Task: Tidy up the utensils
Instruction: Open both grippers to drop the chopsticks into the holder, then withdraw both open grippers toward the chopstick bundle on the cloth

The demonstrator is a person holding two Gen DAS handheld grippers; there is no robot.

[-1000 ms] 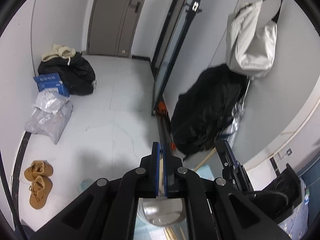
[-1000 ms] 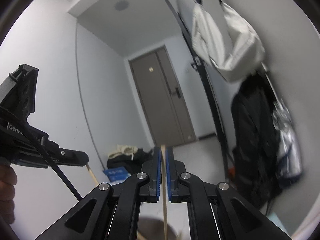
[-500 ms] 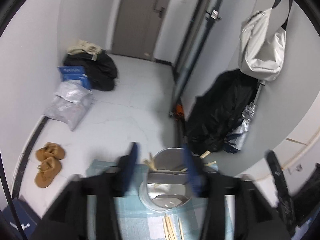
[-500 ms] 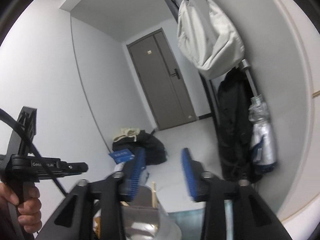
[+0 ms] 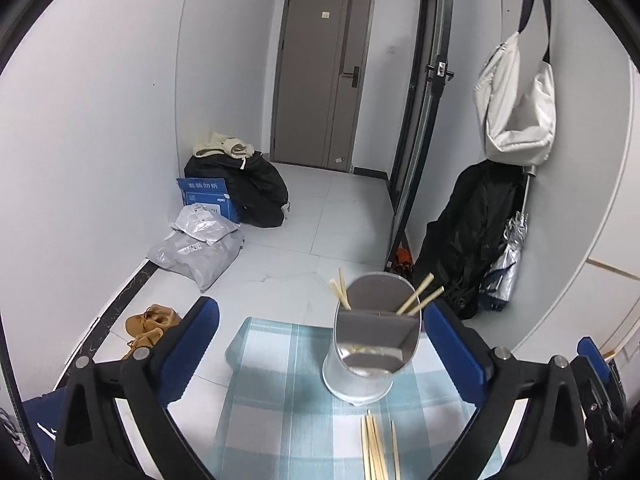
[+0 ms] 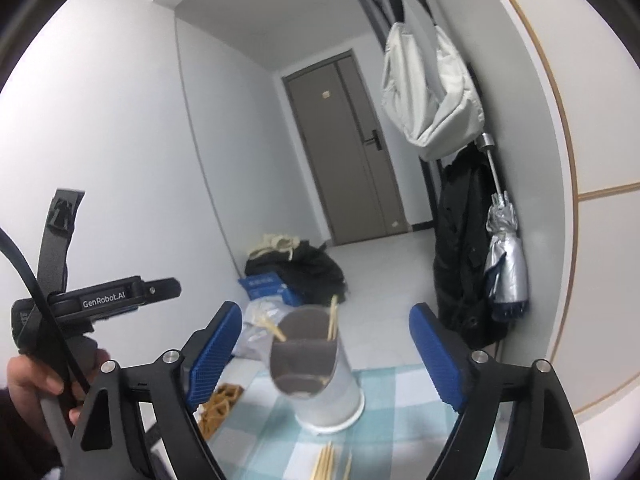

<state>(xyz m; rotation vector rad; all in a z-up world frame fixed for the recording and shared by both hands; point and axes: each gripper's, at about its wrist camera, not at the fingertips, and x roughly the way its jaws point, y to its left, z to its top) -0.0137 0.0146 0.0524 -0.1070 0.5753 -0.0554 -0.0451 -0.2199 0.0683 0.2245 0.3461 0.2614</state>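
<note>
Holder point(image 5: 374, 344): four chopsticks point(image 5: 418, 300) in; loose bundle point(image 5: 374, 450) left on my table point(image 5: 280, 400); both tools spread, empty.

A table point(image 5: 276, 392) under a pale blue checked cloth carries a metal holder point(image 5: 370, 356) standing upright toward its far right. Near of it, apart from its base, loose chopsticks point(image 5: 374, 448) lie flat.

The loose chopsticks point(image 5: 374, 450) run off the bottom edge in both views.
</note>
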